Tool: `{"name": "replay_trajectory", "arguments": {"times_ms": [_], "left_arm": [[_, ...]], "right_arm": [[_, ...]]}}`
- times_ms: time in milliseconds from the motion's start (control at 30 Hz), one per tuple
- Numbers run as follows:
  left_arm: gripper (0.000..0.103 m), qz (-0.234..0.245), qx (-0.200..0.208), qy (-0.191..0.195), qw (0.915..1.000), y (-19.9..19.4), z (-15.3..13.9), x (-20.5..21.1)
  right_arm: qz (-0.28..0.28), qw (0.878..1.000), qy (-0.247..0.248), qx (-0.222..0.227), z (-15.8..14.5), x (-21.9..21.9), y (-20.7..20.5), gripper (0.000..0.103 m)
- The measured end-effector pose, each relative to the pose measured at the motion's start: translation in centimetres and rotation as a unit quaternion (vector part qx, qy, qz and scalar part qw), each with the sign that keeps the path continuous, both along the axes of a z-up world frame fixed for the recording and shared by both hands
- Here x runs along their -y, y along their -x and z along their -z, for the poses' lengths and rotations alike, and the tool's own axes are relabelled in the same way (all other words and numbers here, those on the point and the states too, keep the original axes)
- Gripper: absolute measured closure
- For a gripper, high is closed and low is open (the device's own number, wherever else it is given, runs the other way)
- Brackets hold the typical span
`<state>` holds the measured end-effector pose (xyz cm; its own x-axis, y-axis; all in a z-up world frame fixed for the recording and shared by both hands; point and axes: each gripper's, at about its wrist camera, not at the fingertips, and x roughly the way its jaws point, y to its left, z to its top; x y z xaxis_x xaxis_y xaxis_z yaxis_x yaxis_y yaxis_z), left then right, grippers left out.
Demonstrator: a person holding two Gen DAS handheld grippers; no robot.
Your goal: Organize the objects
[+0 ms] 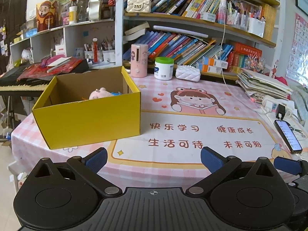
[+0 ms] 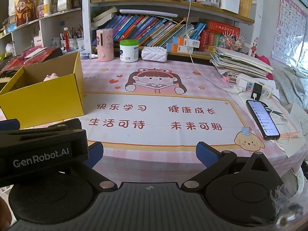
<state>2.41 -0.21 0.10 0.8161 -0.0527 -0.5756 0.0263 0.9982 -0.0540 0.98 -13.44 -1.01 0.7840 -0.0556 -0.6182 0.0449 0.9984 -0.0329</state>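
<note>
Pink plush toy inside yellow box

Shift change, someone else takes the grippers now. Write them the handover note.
Left gripper: open, empty, near the table's front edge.
Right gripper: open, empty, alongside it.
Yellow box stands at the table's left; a pink plush toy and something blue already lie inside.
Pink cylinder, white jar and white quilted case stand by the shelf; phone lies right.
Whether any of these still needs boxing is unclear.
</note>
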Motion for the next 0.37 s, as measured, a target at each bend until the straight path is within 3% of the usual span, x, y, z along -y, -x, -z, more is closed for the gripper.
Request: {"name": "replay_trajectory", "arguments": {"times_ms": [367], "left_arm": [[0.000,-0.004,-0.004,0.002,1.0000,0.09,0.17,-0.36]], "right_arm": [[-0.007,1.000,-0.001,-0.005,0.05,-0.48,-0.03,0.000]]}}
